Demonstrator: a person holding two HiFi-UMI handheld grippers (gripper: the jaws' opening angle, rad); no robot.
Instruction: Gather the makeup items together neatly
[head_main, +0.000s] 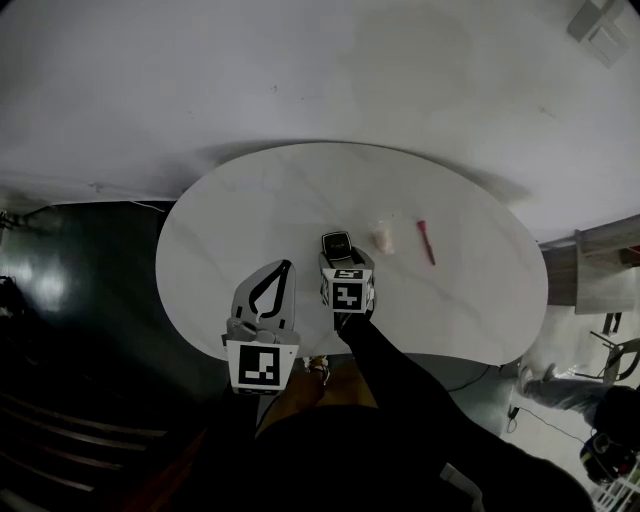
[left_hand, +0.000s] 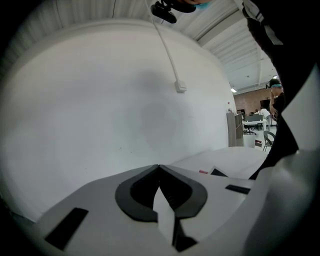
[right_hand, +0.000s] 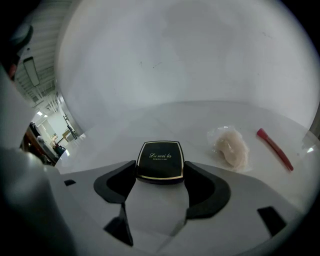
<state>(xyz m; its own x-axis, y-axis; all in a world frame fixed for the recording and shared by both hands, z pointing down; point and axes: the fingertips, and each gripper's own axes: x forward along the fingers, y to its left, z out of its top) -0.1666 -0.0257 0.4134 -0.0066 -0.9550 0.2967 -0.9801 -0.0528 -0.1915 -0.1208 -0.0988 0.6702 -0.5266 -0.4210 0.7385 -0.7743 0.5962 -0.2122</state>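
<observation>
On the white oval table (head_main: 250, 200), my right gripper (head_main: 338, 252) is shut on a black compact (head_main: 337, 243) with a gold rim. The right gripper view shows the compact (right_hand: 160, 161) gripped between the two dark pads of the right gripper (right_hand: 160, 169), lid up. To its right lie a beige sponge in clear wrap (right_hand: 231, 148) (head_main: 382, 237) and, farther right, a thin red stick (right_hand: 274, 148) (head_main: 427, 242). My left gripper (head_main: 286, 265) hangs near the table's front edge, left of the compact. Its jaws meet at the tips with nothing between them, as the left gripper (left_hand: 159, 167) view shows.
The table's front edge runs just under both grippers. Dark floor (head_main: 70, 270) lies to the left, and pale floor with a grey cabinet (head_main: 610, 265) to the right. A white wall with a cable and small box (left_hand: 180, 86) fills the left gripper view.
</observation>
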